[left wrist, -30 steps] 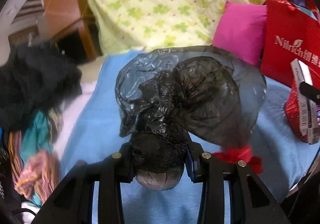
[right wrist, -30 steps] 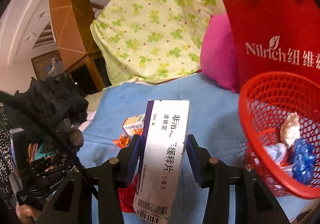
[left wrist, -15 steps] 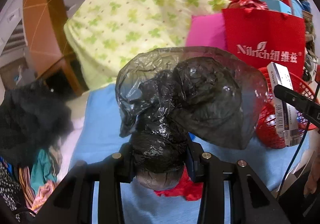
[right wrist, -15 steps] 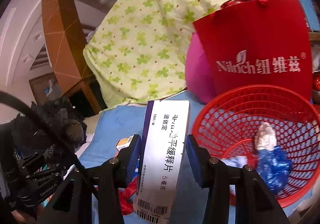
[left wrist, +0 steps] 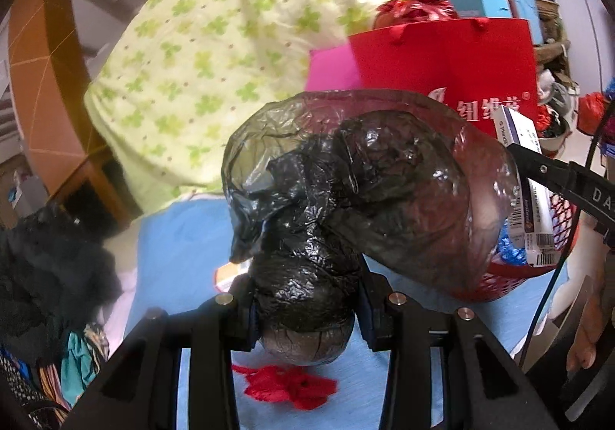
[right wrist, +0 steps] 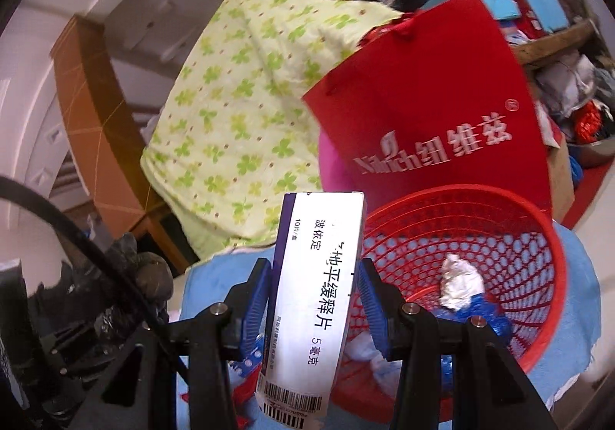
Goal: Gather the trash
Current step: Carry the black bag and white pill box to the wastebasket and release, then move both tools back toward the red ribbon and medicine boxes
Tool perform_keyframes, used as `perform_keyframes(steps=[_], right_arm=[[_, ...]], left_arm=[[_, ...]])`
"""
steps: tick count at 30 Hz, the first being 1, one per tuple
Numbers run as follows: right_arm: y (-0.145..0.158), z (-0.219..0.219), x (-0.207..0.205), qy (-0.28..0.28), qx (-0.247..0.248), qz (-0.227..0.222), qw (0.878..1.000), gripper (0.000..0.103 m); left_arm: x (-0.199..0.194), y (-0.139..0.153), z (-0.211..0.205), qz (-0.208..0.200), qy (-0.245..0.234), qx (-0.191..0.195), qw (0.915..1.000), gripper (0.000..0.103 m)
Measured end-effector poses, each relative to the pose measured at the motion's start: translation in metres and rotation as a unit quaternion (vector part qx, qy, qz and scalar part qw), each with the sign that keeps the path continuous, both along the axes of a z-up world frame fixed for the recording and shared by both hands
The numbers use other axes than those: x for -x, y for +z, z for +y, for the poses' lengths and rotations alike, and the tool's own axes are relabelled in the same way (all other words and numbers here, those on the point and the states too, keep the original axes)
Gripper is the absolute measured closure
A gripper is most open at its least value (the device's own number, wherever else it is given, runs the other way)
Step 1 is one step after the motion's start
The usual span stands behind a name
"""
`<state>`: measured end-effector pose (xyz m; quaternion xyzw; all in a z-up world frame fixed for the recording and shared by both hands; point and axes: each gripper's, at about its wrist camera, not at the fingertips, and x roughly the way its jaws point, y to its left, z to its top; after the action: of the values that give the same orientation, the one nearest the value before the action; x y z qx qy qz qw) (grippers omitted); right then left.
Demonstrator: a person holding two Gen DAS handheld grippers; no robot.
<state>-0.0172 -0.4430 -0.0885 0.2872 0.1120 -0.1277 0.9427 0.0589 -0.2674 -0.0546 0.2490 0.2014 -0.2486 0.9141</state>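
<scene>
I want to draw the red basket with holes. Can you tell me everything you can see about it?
The red basket is round, looks like plastic, with a mesh of small holes and a solid rim. It stands upright on blue cloth, before a red paper bag. Inside lie a crumpled white wad, shiny blue wrappers and other scraps. The right gripper holds a white box at its near-left edge.

Red basket [left wrist: 496, 284] mostly behind black bag [left wrist: 346, 191].
</scene>
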Motion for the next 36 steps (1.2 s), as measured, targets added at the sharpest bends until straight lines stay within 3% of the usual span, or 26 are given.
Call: perform_keyframes(steps=[6,10,13,15,16,18,19,21,24,31,36], right_arm=[[-0.003,-0.025,0.018,-0.032,-0.031,-0.013,0.999,0.054],[-0.005,-0.038,0.028,-0.052,-0.039,-0.019,0.998,0.053],[-0.009,-0.048,0.03,-0.063,-0.052,-0.017,0.996,0.052],[-0.012,-0.054,0.032,-0.07,-0.064,-0.014,0.995,0.052],[-0.014,-0.058,0.031,-0.069,-0.071,-0.013,0.995,0.052],[-0.018,-0.064,0.03,-0.074,-0.083,-0.007,0.994,0.051],[-0.019,-0.065,0.03,-0.078,-0.085,-0.004,0.993,0.05],[-0.02,-0.068,0.03,-0.082,-0.092,-0.002,0.992,0.038],[-0.019,-0.067,0.032,-0.086,-0.094,-0.009,0.992,0.035],[0.002,-0.028,0.03,-0.045,-0.009,-0.046,0.998,0.035],[0.014,0.021,0.01,0.027,0.062,-0.05,0.996,0.035]], left_arm=[[0.014,0.001,-0.028,0.002,-0.04,-0.003,0.9992,0.061],[0.01,0.008,-0.048,0.032,-0.097,0.032,0.9943,0.06],[-0.006,0.011,-0.068,0.091,-0.152,0.063,0.9821,0.06],[-0.018,0.008,-0.085,0.128,-0.183,0.073,0.972,0.055],[-0.024,0.006,-0.091,0.142,-0.188,0.076,0.9688,0.047],[-0.037,-0.002,-0.103,0.164,-0.177,0.071,0.9678,0.039],[-0.04,-0.005,-0.105,0.17,-0.166,0.066,0.9691,0.039],[-0.047,-0.012,-0.098,0.189,-0.148,0.07,0.9683,0.039],[-0.05,-0.016,-0.072,0.198,-0.134,0.087,0.9671,0.039],[-0.074,-0.022,0.04,0.16,-0.034,0.098,0.9817,0.039],[-0.094,-0.044,0.124,0.151,0.058,0.091,0.9827,0.038]])
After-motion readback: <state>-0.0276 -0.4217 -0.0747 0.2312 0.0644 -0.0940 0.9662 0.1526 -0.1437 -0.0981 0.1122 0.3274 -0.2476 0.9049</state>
